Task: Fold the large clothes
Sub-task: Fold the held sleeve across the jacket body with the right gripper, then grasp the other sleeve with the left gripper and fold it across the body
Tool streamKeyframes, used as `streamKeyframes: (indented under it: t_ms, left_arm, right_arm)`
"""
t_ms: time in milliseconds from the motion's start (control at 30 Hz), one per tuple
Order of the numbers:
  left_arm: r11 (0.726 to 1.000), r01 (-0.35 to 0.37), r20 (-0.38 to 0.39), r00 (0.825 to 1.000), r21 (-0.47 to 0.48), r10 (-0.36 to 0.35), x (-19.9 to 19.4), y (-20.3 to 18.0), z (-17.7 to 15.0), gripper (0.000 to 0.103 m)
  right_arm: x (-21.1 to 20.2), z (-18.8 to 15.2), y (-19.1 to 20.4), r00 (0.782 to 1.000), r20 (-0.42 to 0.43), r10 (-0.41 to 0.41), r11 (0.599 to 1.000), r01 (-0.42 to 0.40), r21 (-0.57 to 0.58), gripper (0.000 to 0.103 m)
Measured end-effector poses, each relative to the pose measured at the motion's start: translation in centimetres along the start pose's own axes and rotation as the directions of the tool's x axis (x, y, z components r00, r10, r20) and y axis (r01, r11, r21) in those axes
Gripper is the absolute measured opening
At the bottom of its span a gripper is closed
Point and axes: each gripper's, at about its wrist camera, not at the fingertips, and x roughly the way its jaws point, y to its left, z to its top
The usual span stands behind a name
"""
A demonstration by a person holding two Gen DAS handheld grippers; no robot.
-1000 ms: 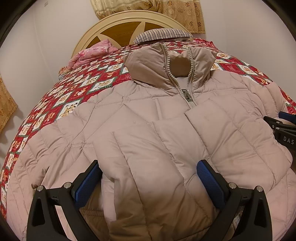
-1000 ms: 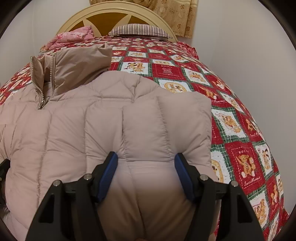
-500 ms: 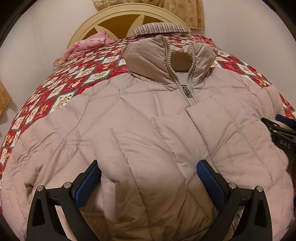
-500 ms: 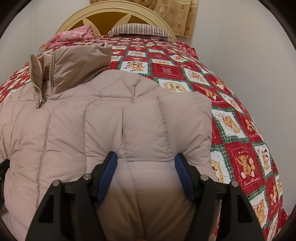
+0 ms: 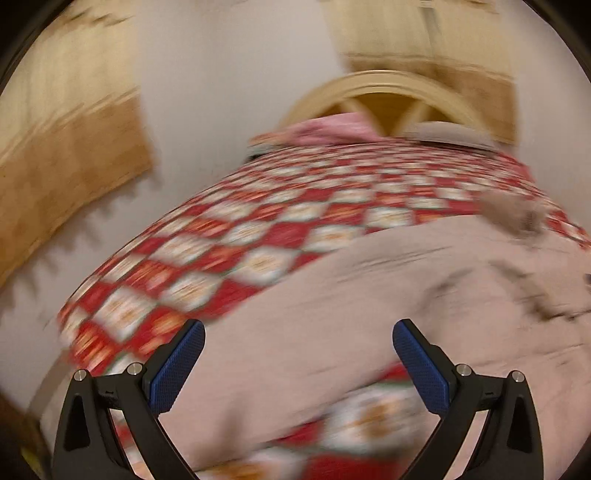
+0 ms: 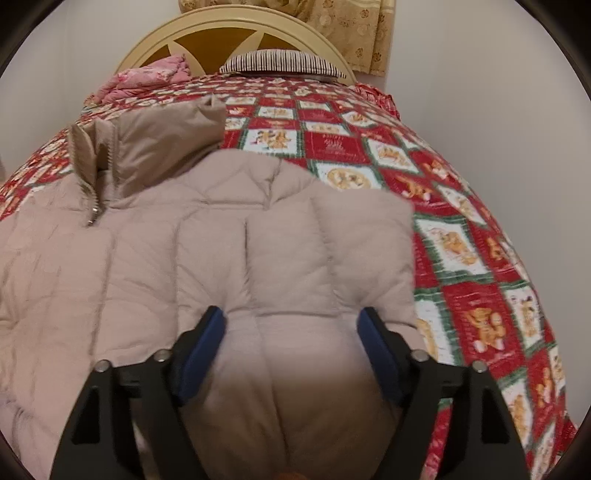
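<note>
A beige quilted jacket (image 6: 147, 266) lies front up on the bed, collar (image 6: 155, 147) toward the headboard. Its sleeve (image 6: 325, 240) is folded across the chest. My right gripper (image 6: 291, 325) sits low over that sleeve; its jaws are opening, with puffy sleeve fabric still bulging between them. The left wrist view is smeared by motion. There my left gripper (image 5: 295, 339) stands open and holds nothing, above the jacket (image 5: 369, 295) near its left edge.
A red, white and green patchwork quilt (image 6: 480, 240) covers the bed. At its head are a cream headboard (image 6: 221, 33), a striped pillow (image 6: 280, 62) and a pink bundle (image 6: 147, 79). A beige curtain (image 5: 66, 147) hangs on the wall left of the bed.
My left gripper has swung fast to the left, off the jacket's middle toward its left edge. The right gripper's jaws have spread wider around the folded sleeve; the right hand stayed in place.
</note>
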Motion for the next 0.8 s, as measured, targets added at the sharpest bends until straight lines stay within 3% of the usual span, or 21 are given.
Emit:
streamKeyframes:
  t_ms: [67, 133, 200, 267, 300, 400, 533, 667, 800]
  left_arm:
    - [0.993, -0.105, -0.033, 0.994, -0.052, 0.103, 1.3, 5.0, -2.3, 0.102]
    - [0.981, -0.157, -0.112, 0.983, -0.111, 0.145, 3.4, 9.1, -4.4, 0.102]
    - [0.97, -0.182, -0.141, 0.977, -0.163, 0.16, 4.5, 11.0, -5.7, 0.102]
    - [0.961, -0.171, -0.171, 0.976, -0.219, 0.135, 5.8, 11.9, -6.5, 0.102]
    - [0.96, -0.132, -0.169, 0.981, -0.245, 0.092, 6.3, 11.9, -6.7, 0.102]
    - [0.961, -0.105, -0.188, 0.98, -0.254, 0.057, 7.5, 10.4, -6.6, 0.098]
    - [0.966, -0.04, -0.17, 0.985, -0.255, -0.004, 8.4, 9.1, -6.0, 0.017]
    - [0.973, -0.019, -0.114, 0.993, -0.23, -0.008, 6.7, 9.5, -4.2, 0.011]
    - [0.975, 0.006, -0.025, 1.0, -0.221, -0.012, 4.4, 11.1, -0.3, 0.011]
  right_arm:
    - [-2.6, 0.0, 0.5, 0.998, 0.049, 0.034, 0.999, -0.034, 0.004, 0.089]
    - [-5.0, -0.3, 1.7, 0.993, 0.086, 0.082, 0.997, -0.081, -0.012, 0.094]
    - [-7.1, -1.0, 3.6, 0.983, 0.109, 0.146, 0.988, -0.139, -0.069, 0.098]
    - [-9.0, -2.4, 6.3, 0.97, 0.122, 0.212, 0.969, -0.191, -0.159, 0.098]
    - [-9.5, -2.8, 7.1, 0.965, 0.128, 0.229, 0.961, -0.204, -0.187, 0.098]
    - [-10.9, -5.1, 10.0, 0.947, 0.137, 0.289, 0.931, -0.246, -0.268, 0.098]
    - [-12.1, -7.2, 11.9, 0.93, 0.165, 0.328, 0.905, -0.259, -0.337, 0.098]
    - [-12.7, -7.7, 11.8, 0.92, 0.214, 0.328, 0.904, -0.239, -0.356, 0.098]
    - [-12.7, -7.5, 10.5, 0.921, 0.232, 0.314, 0.924, -0.24, -0.297, 0.098]
